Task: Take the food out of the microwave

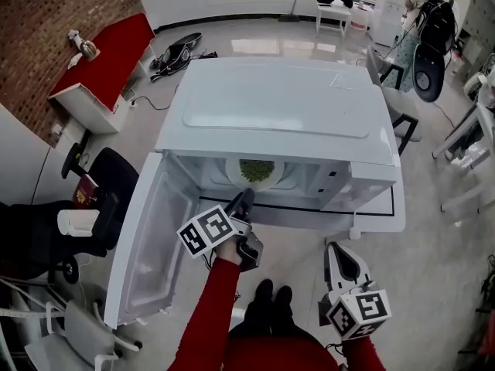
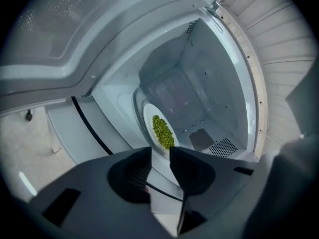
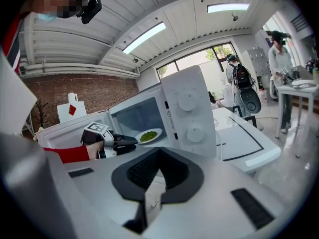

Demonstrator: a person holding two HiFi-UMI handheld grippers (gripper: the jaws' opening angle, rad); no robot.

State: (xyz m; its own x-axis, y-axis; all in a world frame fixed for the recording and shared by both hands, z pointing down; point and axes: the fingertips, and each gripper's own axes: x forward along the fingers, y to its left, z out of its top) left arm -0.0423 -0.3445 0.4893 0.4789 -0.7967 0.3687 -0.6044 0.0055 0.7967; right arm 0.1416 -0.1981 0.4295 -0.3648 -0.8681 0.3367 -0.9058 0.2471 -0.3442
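One pea plate (image 1: 233, 174) in microwave (image 1: 278, 107); left gripper (image 2: 160, 151) jaws apart.

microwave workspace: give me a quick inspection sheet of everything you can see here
surface: white table under the microwave, black line marked on it
job's things: white microwave, door swung open; plate of green food inside the cavity
clutter: nothing seen on the table
grippers: left tool jaws apart, tips at the cavity mouth, aimed at the plate's near rim; right tool jaws together, empty, held back from the microwave
cables: black cables lying on the floor beyond the microwave
surroundings: brick wall, red-topped stand, black chair, a person with a backpack at the far side
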